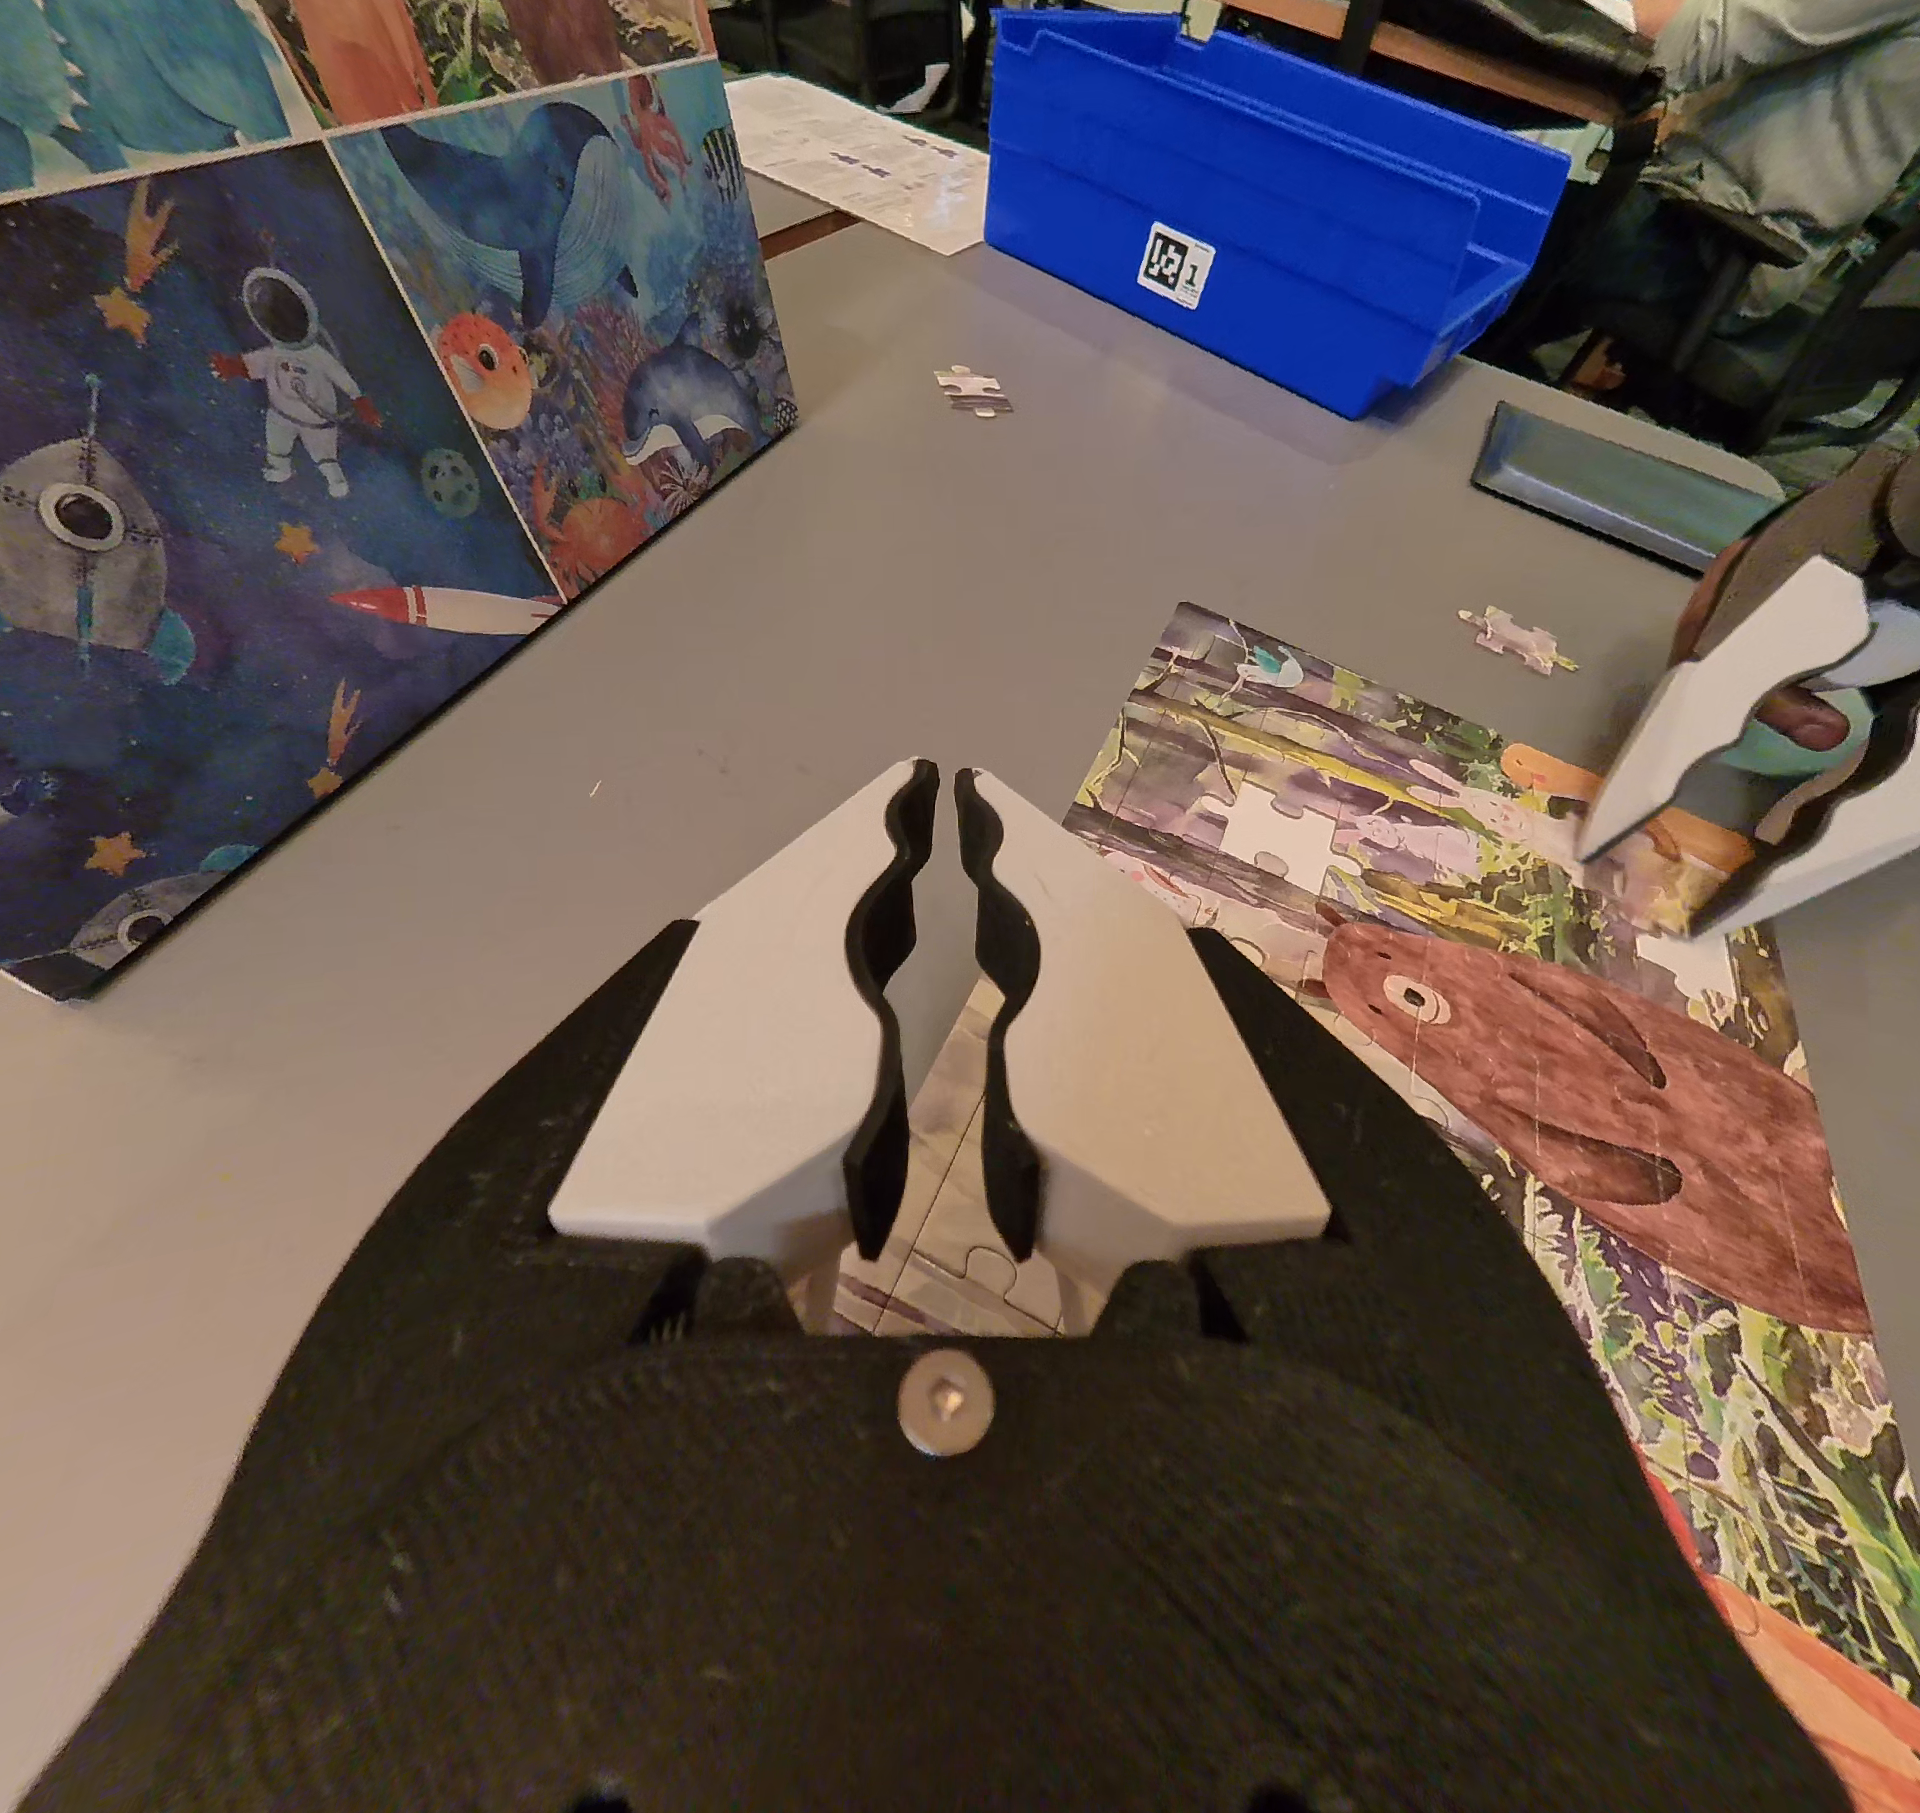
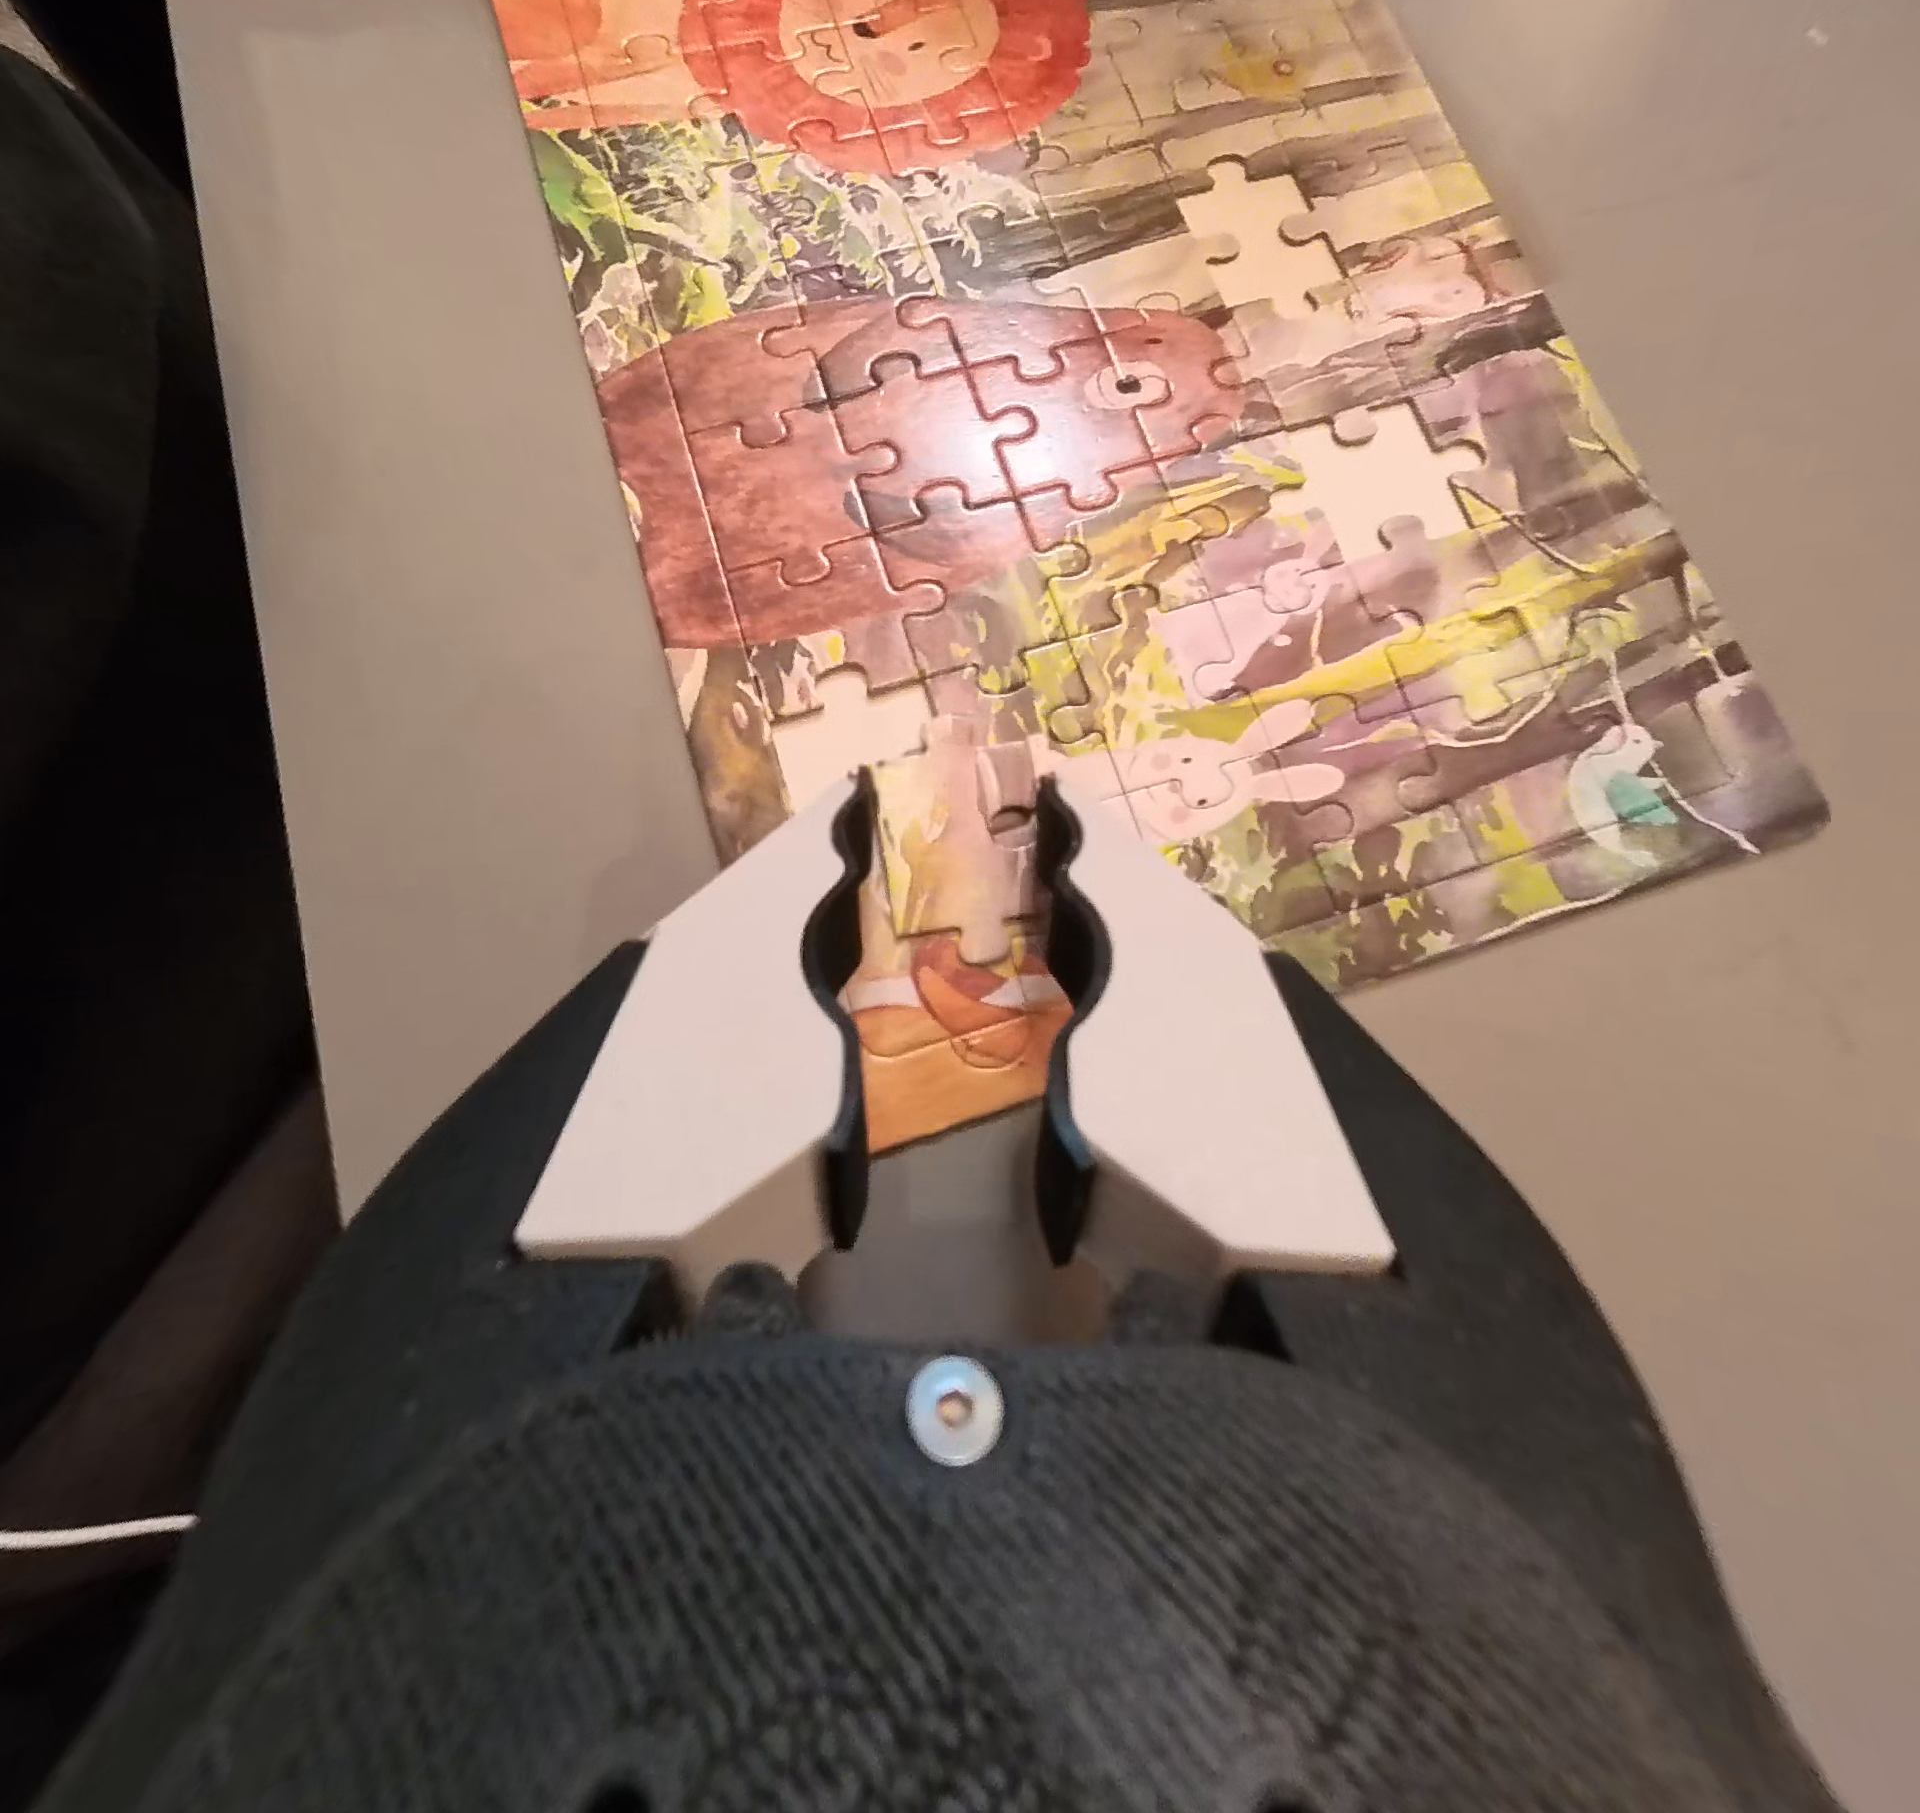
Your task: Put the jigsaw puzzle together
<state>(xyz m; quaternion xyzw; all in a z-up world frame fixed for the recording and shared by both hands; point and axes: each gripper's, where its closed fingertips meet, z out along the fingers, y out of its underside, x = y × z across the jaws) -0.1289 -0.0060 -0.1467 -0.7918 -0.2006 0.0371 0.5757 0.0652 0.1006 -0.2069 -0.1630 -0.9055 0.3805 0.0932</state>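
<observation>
The jigsaw puzzle (image 1: 1558,1088), a jungle picture with a brown animal and a lion, lies flat on the grey table and also fills the right wrist view (image 2: 935,433). It has three empty gaps, one being (image 2: 1371,475). My right gripper (image 2: 956,781) is shut on a puzzle piece (image 2: 956,859) and holds it low over the gap at the puzzle's near edge (image 2: 831,755). The left wrist view shows it at the right (image 1: 1642,890). My left gripper (image 1: 940,776) is shut and empty, above the puzzle's corner. Two loose pieces (image 1: 974,390) (image 1: 1517,638) lie on the table.
The puzzle box (image 1: 312,413) with space and sea pictures stands at the left. A blue bin (image 1: 1247,205) sits at the back with a paper sheet (image 1: 862,153) beside it. A dark tray (image 1: 1621,496) lies at the right. A person sits behind at another table. Tip to tip, the grippers are about 25 centimeters apart.
</observation>
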